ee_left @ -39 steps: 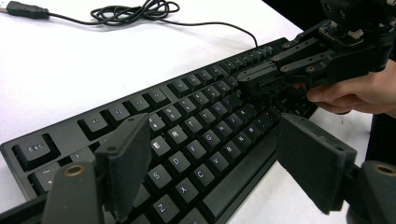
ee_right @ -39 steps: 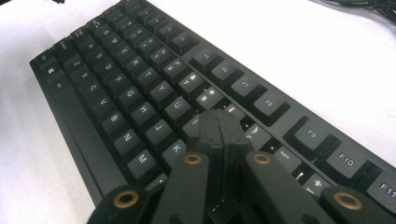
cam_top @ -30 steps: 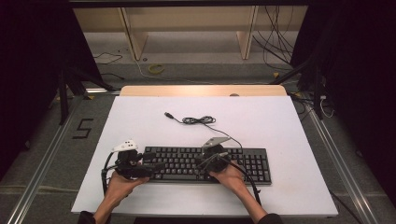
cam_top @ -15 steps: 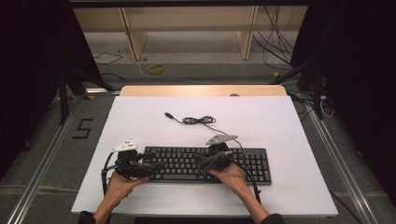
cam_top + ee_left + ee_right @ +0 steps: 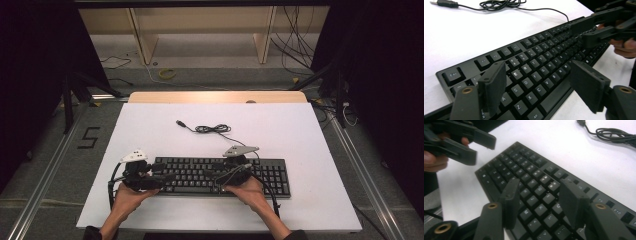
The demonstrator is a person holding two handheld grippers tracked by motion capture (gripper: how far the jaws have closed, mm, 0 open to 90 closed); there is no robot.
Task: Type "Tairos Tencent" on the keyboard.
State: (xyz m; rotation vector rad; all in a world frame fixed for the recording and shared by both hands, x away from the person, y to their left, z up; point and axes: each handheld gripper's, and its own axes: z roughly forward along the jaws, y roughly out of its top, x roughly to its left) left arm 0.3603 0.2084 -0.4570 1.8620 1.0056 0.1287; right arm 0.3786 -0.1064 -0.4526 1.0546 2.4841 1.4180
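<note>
Black keyboard [image 5: 220, 175] lying flat near the front edge of the white worktop [image 5: 310, 135], nothing lifted yet. Left tool [image 5: 159, 176] spread over its left end, gripping nothing; right tool [image 5: 216, 176] just opening above the middle keys, empty. Behind, coiled cable [image 5: 212, 129] trailing free, clear of both.

– What did the room look like around the white tabletop [image 5: 320, 150]?

– It stood on a grey floor [image 5: 210, 80], with metal rails [image 5: 45, 175] running along both sides and a black "5" [image 5: 89, 137] marked at the left.

– And behind it?

– A pale wooden shelf unit [image 5: 200, 25] stood at the back, loose cables [image 5: 295, 40] lay nearby, and both sides were dark.
</note>
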